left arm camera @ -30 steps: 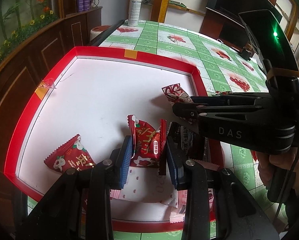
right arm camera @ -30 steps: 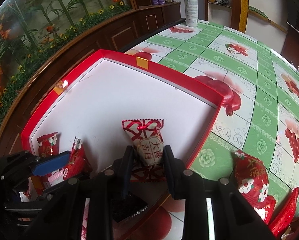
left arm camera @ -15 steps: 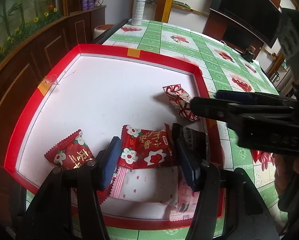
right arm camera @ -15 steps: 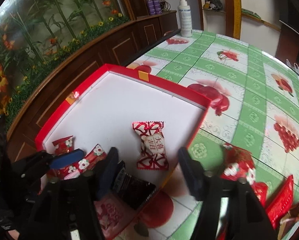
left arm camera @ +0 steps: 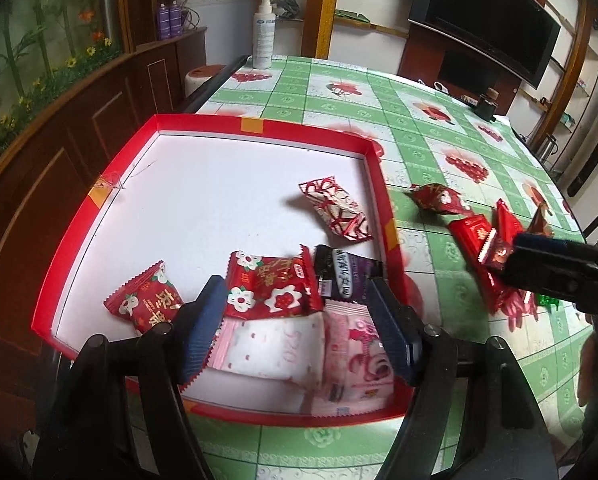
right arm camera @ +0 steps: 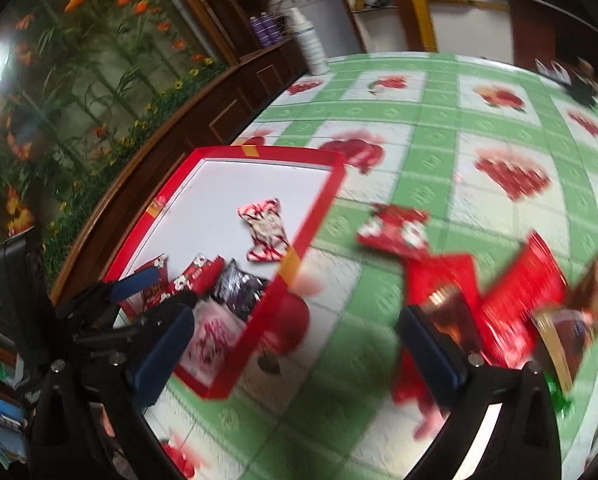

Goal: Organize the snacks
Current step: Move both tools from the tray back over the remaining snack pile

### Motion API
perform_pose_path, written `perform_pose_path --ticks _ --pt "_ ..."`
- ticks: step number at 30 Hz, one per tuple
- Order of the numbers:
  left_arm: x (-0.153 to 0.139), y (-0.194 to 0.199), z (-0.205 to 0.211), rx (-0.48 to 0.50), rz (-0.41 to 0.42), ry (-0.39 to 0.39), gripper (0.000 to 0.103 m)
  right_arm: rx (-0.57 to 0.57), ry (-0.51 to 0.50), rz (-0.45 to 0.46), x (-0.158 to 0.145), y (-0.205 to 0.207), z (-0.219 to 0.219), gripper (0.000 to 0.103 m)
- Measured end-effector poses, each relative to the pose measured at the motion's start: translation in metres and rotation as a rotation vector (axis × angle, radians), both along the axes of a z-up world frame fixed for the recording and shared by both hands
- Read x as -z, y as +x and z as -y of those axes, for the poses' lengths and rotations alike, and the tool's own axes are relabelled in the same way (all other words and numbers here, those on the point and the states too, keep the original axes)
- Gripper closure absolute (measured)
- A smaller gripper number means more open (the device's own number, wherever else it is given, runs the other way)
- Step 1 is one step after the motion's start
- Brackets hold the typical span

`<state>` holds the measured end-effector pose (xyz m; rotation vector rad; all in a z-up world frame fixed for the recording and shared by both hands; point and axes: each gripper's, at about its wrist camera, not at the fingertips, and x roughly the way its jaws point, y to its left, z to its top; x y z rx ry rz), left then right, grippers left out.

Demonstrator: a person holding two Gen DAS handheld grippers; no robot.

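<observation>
A red-rimmed white tray holds several snack packets. A red flowered packet lies flat between the fingers of my open left gripper, free of the pads. A red-and-white candy lies near the tray's right wall; it also shows in the right wrist view. My right gripper is open and empty over the tablecloth beside the tray. Loose red packets lie to its right, and show in the left wrist view.
A green checked tablecloth covers the table. A white spray bottle stands at the far edge. A small dark object sits far right. Wooden cabinets run along the left.
Both grippers opened. The left let go of the red flowered packet, the right let go of the red-and-white candy. The right gripper then swung right, out of the tray, toward the loose packets.
</observation>
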<state>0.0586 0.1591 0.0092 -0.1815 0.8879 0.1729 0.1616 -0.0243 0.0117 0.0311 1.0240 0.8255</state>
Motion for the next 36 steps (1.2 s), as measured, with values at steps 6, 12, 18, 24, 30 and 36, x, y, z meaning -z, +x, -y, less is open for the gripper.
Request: perform_pose_path --ticks 6,12,18,24,30,36 --pt "-0.009 -0.008 0.009 0.019 0.015 -0.007 0.031 0.044 -0.002 -0.011 -0.006 -0.014 0.042 0.0" --pt "-0.023 -0.015 0.025 0.059 0.038 -0.036 0.031 0.106 -0.037 -0.004 -0.008 -0.022 0.089 0.0" --pt "-0.031 -0.011 0.05 0.117 0.045 -0.05 0.031 0.218 -0.067 -0.021 -0.003 -0.014 0.144 0.0" --pt "-0.03 -0.002 0.086 0.2 0.022 -0.035 0.031 0.302 -0.075 -0.048 0.006 -0.005 0.183 0.0" --pt "-0.023 0.009 0.112 0.26 -0.006 -0.037 0.031 0.31 -0.087 -0.073 0.021 -0.002 0.189 0.0" --pt "-0.013 0.019 0.123 0.286 -0.042 -0.05 0.031 0.288 -0.101 -0.063 0.027 -0.003 0.181 0.003"
